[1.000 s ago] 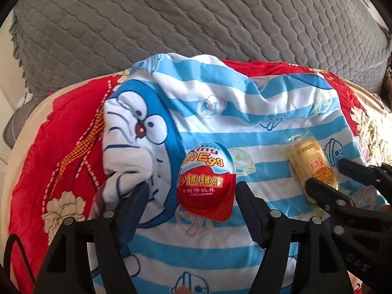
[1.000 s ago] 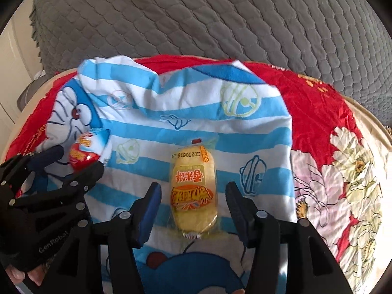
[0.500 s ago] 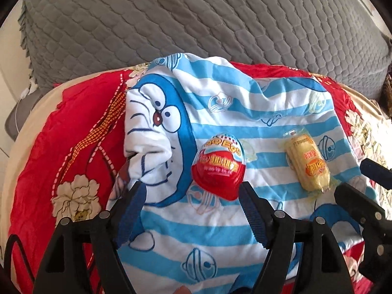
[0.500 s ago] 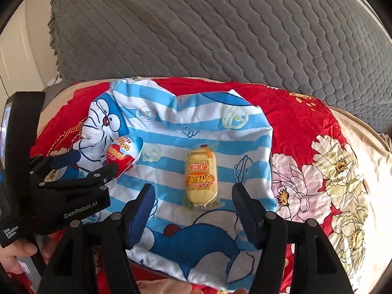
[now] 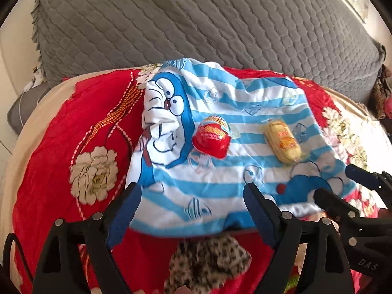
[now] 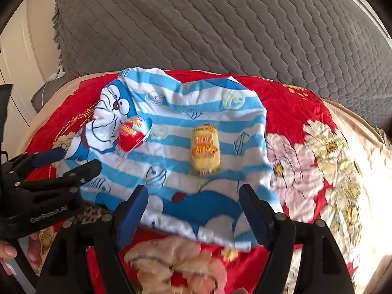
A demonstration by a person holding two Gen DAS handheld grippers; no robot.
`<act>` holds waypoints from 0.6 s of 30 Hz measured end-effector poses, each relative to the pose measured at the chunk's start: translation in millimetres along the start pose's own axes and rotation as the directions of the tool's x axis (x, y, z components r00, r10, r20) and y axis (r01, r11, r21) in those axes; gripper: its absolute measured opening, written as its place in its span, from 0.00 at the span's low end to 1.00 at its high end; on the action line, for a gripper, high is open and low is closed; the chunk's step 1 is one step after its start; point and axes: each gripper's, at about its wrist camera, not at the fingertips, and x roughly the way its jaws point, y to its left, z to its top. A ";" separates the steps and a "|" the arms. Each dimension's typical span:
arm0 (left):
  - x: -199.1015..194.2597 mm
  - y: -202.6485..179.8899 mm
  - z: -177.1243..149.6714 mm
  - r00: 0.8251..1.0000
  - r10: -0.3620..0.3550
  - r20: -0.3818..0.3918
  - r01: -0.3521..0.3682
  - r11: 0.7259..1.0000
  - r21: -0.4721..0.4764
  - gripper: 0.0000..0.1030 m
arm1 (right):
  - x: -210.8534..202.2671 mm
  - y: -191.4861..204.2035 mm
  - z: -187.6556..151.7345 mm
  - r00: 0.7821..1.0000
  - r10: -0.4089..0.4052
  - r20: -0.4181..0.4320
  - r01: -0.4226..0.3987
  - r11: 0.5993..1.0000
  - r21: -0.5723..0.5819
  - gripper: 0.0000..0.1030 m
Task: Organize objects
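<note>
Through the left wrist camera, the left gripper (image 5: 191,199) is hovering low over the near edge of a blue-and-white striped cartoon cloth (image 5: 220,183), its two blue-padded fingers (image 5: 125,210) spread wide with nothing between them. A red egg-shaped toy packet (image 5: 212,138) is lying on the cloth beyond the gap, and a yellow snack packet (image 5: 283,140) is resting well to its right on the same stripes. The cloth is sitting on a red floral bedspread (image 5: 61,147), with a grey quilted cushion (image 5: 196,24) rising behind. At the right edge the right gripper (image 5: 343,183) is poking in, fingers parted. Something leopard-patterned (image 5: 208,262) is showing at the bottom, possibly clothing, though it is too blurred to be sure. Through the right wrist camera, the right gripper (image 6: 193,203) is hanging over the cloth's (image 6: 176,166) near hem, spread wide and gripping nothing. The yellow snack packet (image 6: 205,148) is lying ahead, roughly in line with the gap, apart from both fingers. The red egg-shaped toy packet (image 6: 132,136) is sitting to the left beside the cartoon face, just past the parted tips of the left gripper (image 6: 73,159). The bedspread (image 6: 306,147) is stretching off to the right, under the cushion (image 6: 220,24).
</note>
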 end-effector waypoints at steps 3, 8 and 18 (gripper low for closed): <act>-11.9 0.0 -9.3 1.000 -0.004 0.002 0.003 1.000 0.007 0.84 | -12.8 3.0 -10.9 1.000 -0.002 0.001 0.002 1.000 -0.006 0.79; -33.0 2.5 -26.1 1.000 -0.012 0.015 0.011 1.000 0.013 0.84 | -38.2 7.4 -31.6 1.000 -0.006 0.010 0.006 1.000 -0.011 0.84; -63.0 5.4 -63.4 1.000 -0.016 0.017 0.016 1.000 0.024 0.85 | -82.1 20.6 -63.7 0.999 0.018 0.046 -0.017 1.000 -0.023 0.85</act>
